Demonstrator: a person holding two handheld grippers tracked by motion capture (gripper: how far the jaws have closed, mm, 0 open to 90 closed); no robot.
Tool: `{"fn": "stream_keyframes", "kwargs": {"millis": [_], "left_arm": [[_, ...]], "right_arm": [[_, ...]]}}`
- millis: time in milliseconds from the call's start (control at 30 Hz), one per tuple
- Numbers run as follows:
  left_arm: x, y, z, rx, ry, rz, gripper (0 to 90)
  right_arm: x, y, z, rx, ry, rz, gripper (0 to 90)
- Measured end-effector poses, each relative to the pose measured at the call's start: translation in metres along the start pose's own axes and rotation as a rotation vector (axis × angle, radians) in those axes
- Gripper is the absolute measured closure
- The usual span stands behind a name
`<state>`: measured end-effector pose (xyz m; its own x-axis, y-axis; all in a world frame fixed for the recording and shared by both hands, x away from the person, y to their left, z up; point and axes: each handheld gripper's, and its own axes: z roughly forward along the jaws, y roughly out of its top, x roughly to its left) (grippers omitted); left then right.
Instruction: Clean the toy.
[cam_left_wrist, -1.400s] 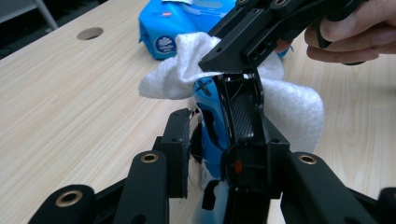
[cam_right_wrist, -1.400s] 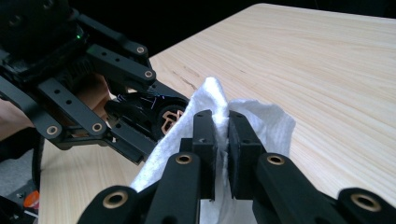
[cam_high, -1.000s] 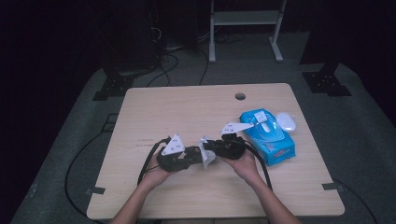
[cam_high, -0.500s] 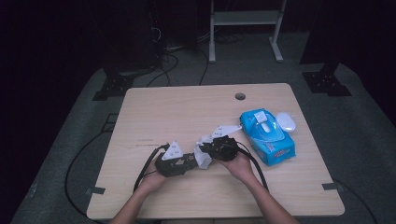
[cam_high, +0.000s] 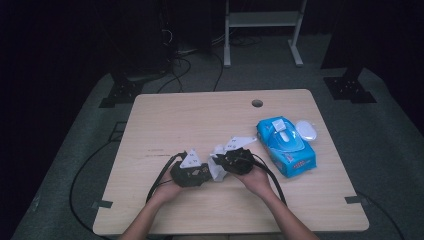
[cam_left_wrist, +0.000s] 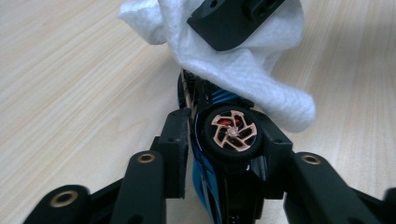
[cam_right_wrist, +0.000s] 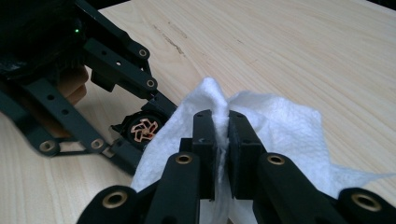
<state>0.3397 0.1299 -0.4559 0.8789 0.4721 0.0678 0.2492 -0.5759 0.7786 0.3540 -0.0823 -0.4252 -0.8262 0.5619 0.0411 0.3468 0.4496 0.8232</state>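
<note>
I am clamping a small toy car (cam_left_wrist: 223, 154), black and blue with a copper-spoked wheel, between my left gripper (cam_left_wrist: 229, 140) jaws low over the table (cam_high: 190, 120), while my right gripper (cam_right_wrist: 222, 140) is pinching a white wipe (cam_right_wrist: 280, 126) that is draping against the car's far end.

Table (cam_high: 170, 120): pale wood-grain top, matt, smooth. Wet wipe (cam_right_wrist: 289, 126): white nonwoven cloth, soft, dimpled. Toy car (cam_left_wrist: 219, 154): glossy blue and black plastic, black rubbery tyre, coppery metallic rim. Wipes pack (cam_high: 287, 145): glossy blue plastic film. Gripper jaws: matt black plastic, brassy rivets.
</note>
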Motion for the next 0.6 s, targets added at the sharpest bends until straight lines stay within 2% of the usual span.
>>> {"fn": "stream_keyframes", "kwargs": {"millis": [67,200,333,433,500,600], "left_arm": [[0.000,-0.001,-0.001,-0.008,0.004,-0.002,63.3],[0.001,-0.004,-0.003,-0.010,0.002,0.000,64.7],[0.001,-0.004,-0.003,-0.017,-0.005,-0.011,64.8],[0.002,-0.003,-0.001,-0.019,-0.015,-0.025,64.0],[0.002,-0.003,0.000,-0.013,-0.018,-0.028,63.0],[0.002,-0.003,0.000,-0.012,-0.015,-0.029,63.3]], "right_arm": [[-0.002,-0.001,-0.002,0.004,-0.012,0.000,82.2],[-0.012,-0.003,-0.008,0.010,-0.066,-0.004,82.2],[-0.015,-0.005,-0.011,0.008,-0.080,0.005,82.2],[-0.008,-0.004,-0.008,0.008,-0.059,-0.005,82.2],[-0.003,-0.003,-0.006,0.005,-0.029,-0.014,82.1],[-0.004,-0.004,-0.007,0.006,-0.032,-0.025,82.1]]}}
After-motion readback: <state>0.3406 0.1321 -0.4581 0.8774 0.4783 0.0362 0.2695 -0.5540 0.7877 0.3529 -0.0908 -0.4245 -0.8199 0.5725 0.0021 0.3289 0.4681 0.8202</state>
